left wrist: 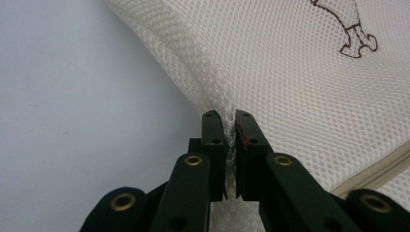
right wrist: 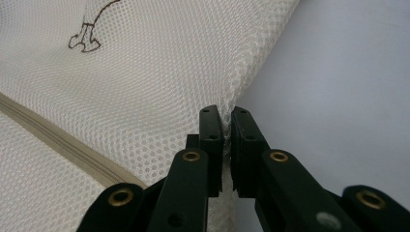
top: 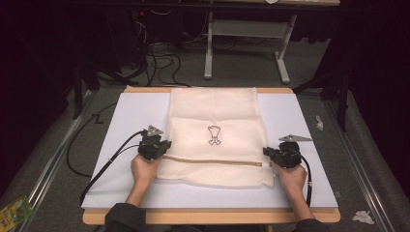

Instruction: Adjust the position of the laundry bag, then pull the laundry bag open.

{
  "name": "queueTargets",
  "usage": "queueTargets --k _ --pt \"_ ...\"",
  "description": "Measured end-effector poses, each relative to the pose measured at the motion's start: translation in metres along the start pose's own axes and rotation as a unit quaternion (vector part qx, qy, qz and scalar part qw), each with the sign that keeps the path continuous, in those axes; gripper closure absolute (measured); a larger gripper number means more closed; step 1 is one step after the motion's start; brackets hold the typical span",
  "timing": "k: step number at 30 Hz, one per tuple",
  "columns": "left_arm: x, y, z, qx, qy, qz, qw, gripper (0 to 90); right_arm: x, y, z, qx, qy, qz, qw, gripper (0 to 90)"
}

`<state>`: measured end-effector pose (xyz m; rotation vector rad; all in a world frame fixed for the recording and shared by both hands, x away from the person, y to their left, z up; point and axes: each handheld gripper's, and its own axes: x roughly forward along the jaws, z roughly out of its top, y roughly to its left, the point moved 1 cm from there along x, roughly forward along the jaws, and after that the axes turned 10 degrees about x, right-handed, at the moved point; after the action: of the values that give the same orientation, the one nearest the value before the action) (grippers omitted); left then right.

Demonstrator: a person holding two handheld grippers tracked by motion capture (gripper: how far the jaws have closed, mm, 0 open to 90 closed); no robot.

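Observation:
A cream mesh bag [top: 212,121] with a small brown drawn figure [top: 214,135] and a tan zipper band [top: 212,161] lies flat on the pale blue-white board [top: 130,111]. My left gripper [top: 164,146] pinches the bag's left edge just above the zipper. In the left gripper view its jaws [left wrist: 230,121] are shut on a fold of the mesh bag [left wrist: 290,72]. My right gripper [top: 267,152] grips the right edge at the same height. The right gripper view has its jaws [right wrist: 226,117] shut on the hem of the mesh bag [right wrist: 159,77].
The board rests on a wooden table [top: 212,216] with its front edge near me. Black cables [top: 96,169] trail from both grippers across the board. A white desk frame [top: 246,43] and tangled cords [top: 159,60] stand on the floor beyond. Scraps [top: 362,216] lie at the right.

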<state>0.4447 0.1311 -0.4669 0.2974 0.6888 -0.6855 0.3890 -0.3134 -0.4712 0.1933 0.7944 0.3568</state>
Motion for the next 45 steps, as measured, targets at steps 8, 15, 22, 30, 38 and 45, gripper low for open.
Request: queueTargets --k 8,15,22,30,38,45 --pt "0.006 -0.013 0.011 0.013 -0.005 -0.002 0.9999 84.4 -0.012 -0.013 -0.002 0.012 -0.001 -0.012 0.9999 85.9" --pt "0.006 -0.016 0.013 0.021 -0.009 0.002 0.9997 83.5 -0.017 -0.018 -0.001 0.015 -0.007 -0.018 0.9997 85.7" --pt "0.007 -0.016 0.012 0.023 -0.008 -0.001 0.9997 83.9 -0.016 -0.018 -0.003 0.013 -0.010 -0.018 0.9997 85.6" --pt "0.006 -0.018 0.011 0.027 -0.008 0.002 0.9996 83.2 -0.016 -0.019 -0.005 0.015 -0.007 -0.017 0.9997 84.6" --pt "0.007 -0.021 0.007 0.045 0.002 0.009 0.9990 81.3 -0.016 -0.019 -0.006 0.013 -0.010 -0.020 0.9997 77.7" --pt "0.006 -0.025 0.004 0.058 0.000 0.031 0.9978 64.8 -0.014 -0.020 -0.008 0.023 -0.006 -0.017 0.9996 60.4"
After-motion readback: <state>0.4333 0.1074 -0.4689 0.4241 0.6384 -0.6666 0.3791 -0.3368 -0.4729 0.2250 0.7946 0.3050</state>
